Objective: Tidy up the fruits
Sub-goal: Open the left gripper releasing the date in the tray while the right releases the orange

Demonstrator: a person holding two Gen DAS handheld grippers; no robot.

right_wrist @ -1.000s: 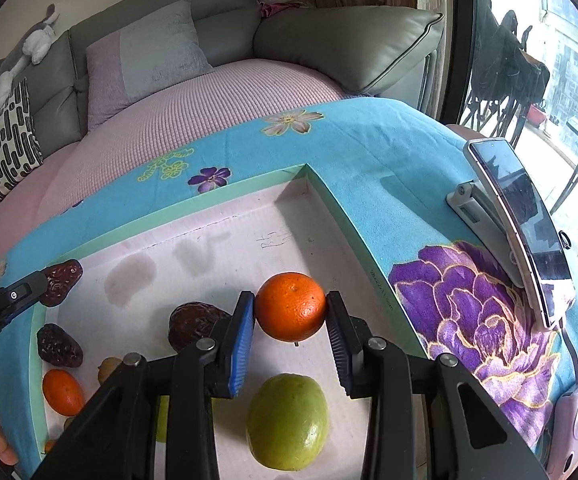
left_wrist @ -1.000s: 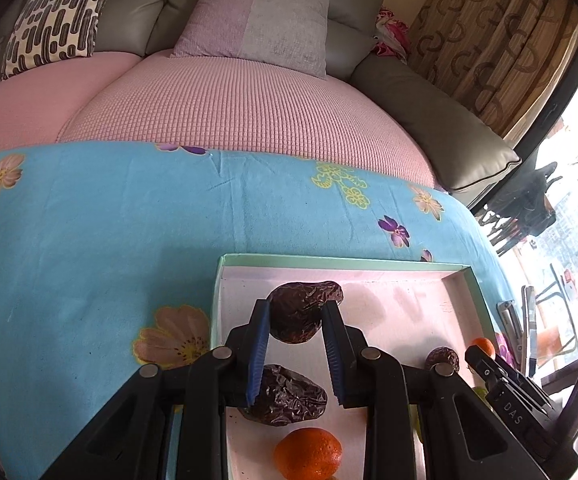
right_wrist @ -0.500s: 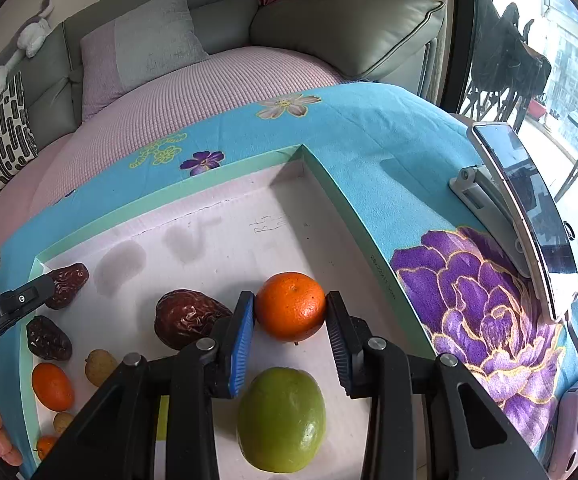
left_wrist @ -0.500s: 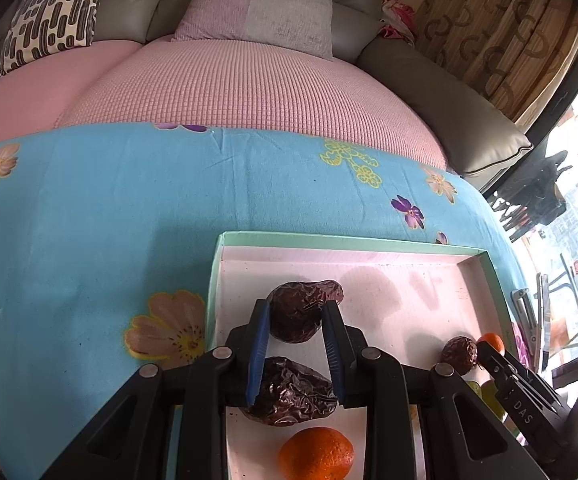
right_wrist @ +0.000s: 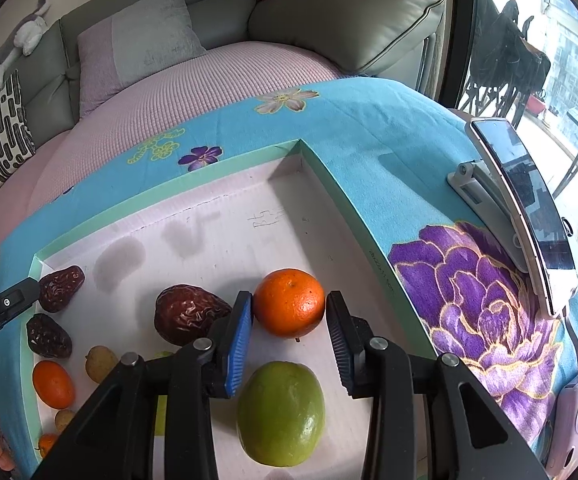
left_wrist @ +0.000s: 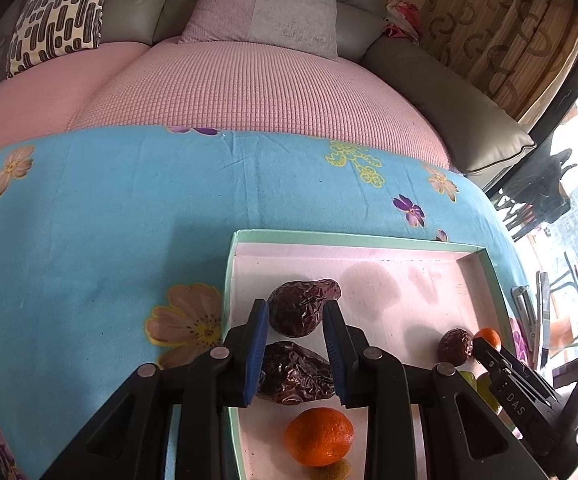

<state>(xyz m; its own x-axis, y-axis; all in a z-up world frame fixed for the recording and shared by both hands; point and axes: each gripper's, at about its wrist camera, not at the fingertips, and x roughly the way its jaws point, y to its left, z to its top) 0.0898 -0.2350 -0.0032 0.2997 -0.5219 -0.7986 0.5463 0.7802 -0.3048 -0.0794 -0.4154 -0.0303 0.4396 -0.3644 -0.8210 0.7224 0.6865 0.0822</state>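
Inside the shallow mint-rimmed tray (right_wrist: 353, 216), left hand-held gripper (left_wrist: 295, 322) pinching a wrinkled dark-brown date (left_wrist: 299, 307), right hand-held gripper (right_wrist: 289, 314) pinching a round orange tangerine (right_wrist: 289, 302) beyond a green lime (right_wrist: 281, 414).

Shallow green-rimmed tray (right_wrist: 331, 178) on blue cloth holds wrinkled dark dates (left_wrist: 297, 314), oranges (right_wrist: 289, 302) and a green fruit (right_wrist: 281, 412). One date and one orange each sit between gripper fingers.

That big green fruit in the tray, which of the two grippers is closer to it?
Right. The right gripper sits directly above the green fruit, pads around an orange. The left gripper is across the tray, around a date.
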